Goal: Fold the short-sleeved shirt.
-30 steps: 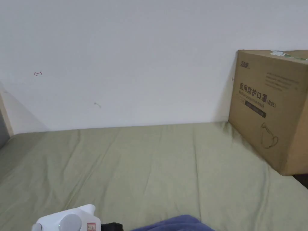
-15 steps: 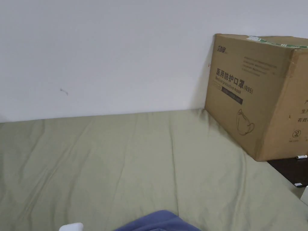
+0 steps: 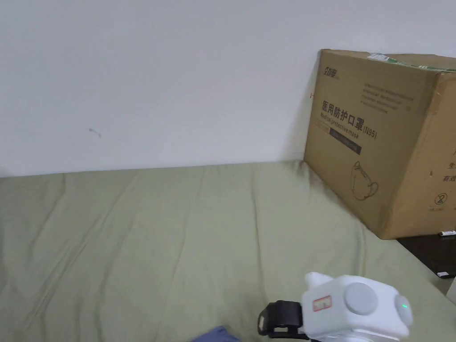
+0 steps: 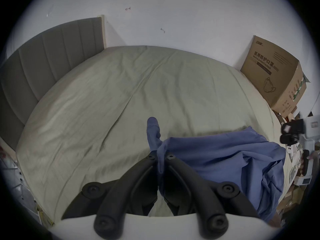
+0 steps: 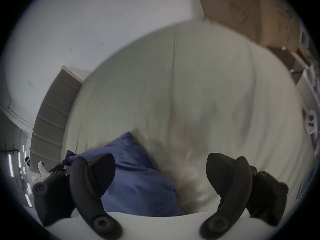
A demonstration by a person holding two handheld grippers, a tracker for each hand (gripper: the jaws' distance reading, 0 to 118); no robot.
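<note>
Since half a second ago, the right hand-held gripper (image 3: 267, 323) is brought into the lower right of the head view, jaws apart and empty. Blue shirt (image 4: 216, 159) is clamped by the left hand-held gripper (image 4: 160, 157) above the bed (image 4: 121, 88); spreading is judged unfinished.

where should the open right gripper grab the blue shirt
Probably the free edge of the shirt on the side away from the left gripper, which already pinches one end. The right gripper hangs open on that side, so come in low over the sheet and pinch where the cloth lies thin.
</note>
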